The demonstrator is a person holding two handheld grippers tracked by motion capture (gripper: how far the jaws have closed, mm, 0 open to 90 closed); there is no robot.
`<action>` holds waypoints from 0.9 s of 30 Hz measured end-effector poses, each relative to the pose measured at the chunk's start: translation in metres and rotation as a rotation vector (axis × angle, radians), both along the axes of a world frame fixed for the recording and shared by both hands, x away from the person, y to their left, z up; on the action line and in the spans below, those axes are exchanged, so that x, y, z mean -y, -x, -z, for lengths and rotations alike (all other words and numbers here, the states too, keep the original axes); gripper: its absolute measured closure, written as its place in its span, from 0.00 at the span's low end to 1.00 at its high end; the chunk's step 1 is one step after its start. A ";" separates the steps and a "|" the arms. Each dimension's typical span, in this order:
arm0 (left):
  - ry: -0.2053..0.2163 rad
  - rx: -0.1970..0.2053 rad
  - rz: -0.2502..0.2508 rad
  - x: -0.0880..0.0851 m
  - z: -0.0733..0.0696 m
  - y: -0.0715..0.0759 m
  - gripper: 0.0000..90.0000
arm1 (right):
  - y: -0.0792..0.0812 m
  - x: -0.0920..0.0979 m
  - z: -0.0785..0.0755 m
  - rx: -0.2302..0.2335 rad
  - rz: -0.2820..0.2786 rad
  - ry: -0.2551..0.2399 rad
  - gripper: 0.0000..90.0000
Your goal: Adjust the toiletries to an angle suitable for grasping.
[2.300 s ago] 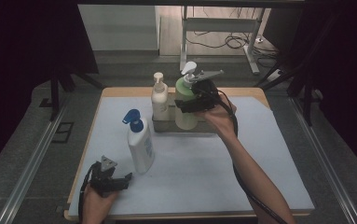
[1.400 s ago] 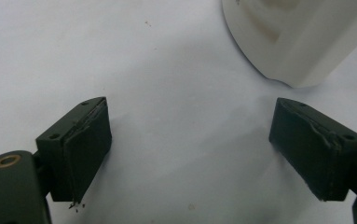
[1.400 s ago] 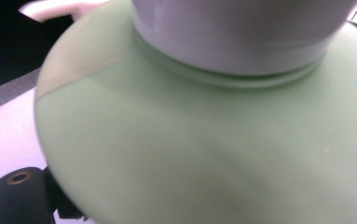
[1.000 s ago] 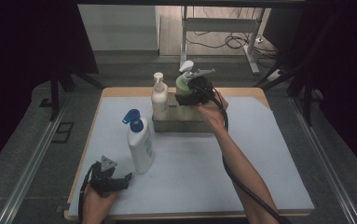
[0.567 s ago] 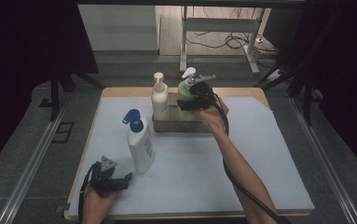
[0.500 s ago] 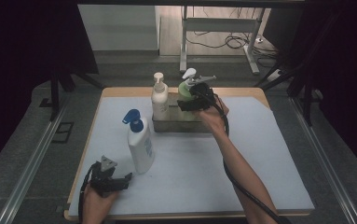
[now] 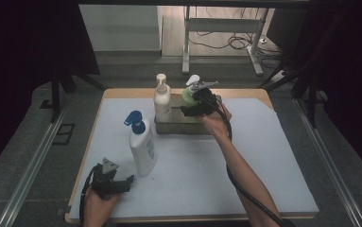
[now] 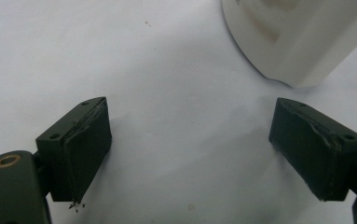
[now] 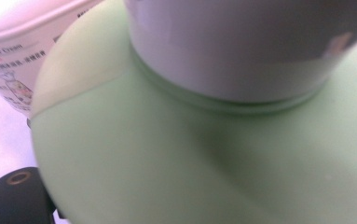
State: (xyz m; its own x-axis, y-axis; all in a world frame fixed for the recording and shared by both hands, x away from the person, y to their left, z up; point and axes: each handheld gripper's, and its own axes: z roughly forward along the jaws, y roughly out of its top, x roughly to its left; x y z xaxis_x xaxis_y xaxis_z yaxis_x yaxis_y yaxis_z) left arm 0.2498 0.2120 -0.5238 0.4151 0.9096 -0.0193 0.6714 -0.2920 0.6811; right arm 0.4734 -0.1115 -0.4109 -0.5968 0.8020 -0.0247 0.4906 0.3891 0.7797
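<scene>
A green pump bottle (image 7: 188,94) stands in the grey metal tray (image 7: 181,127) at the back of the table, beside a cream pump bottle (image 7: 162,100). My right gripper (image 7: 195,107) is pressed against its right side, shut on it. Up close, the green bottle's shoulder (image 9: 190,163) and white collar fill the right gripper view, hiding the jaws. The cream bottle's label (image 9: 17,46) shows at the left there. My left gripper (image 7: 122,184) rests open on the white mat near the front left corner, jaws wide apart (image 8: 190,154) with nothing between them.
A white bottle with a blue pump (image 7: 142,150) stands upright just beyond the left gripper; its base (image 8: 292,37) shows ahead of the right jaw. The white mat (image 7: 273,161) covers the tabletop. Metal rails run along both sides of the table.
My right gripper carried the green bottle slightly up and back, then lowered it into the tray beside the cream bottle. The left gripper has not moved.
</scene>
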 end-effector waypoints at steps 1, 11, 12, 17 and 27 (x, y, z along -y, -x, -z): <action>0.000 0.000 0.000 0.000 0.000 0.000 0.14 | 0.000 0.001 0.002 0.008 0.000 -0.003 0.14; -0.001 0.002 -0.002 0.000 0.000 0.000 0.14 | -0.004 0.003 0.003 -0.007 -0.001 -0.019 0.13; 0.000 0.002 -0.001 0.000 0.000 0.000 0.14 | -0.003 0.003 0.002 -0.012 0.001 -0.015 0.13; 0.000 0.002 -0.001 0.000 0.000 0.000 0.14 | -0.001 0.002 0.002 -0.027 -0.008 0.009 0.09; 0.000 0.001 -0.001 0.000 0.000 0.000 0.14 | 0.009 0.013 0.001 -0.060 -0.044 0.007 0.03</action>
State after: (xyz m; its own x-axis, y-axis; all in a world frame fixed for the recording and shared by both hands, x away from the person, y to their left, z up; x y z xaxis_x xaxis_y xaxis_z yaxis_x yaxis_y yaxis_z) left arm 0.2497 0.2119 -0.5239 0.4144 0.9099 -0.0194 0.6712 -0.2912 0.6817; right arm 0.4642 -0.1241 -0.4119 -0.6321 0.7749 0.0068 0.5184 0.4163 0.7469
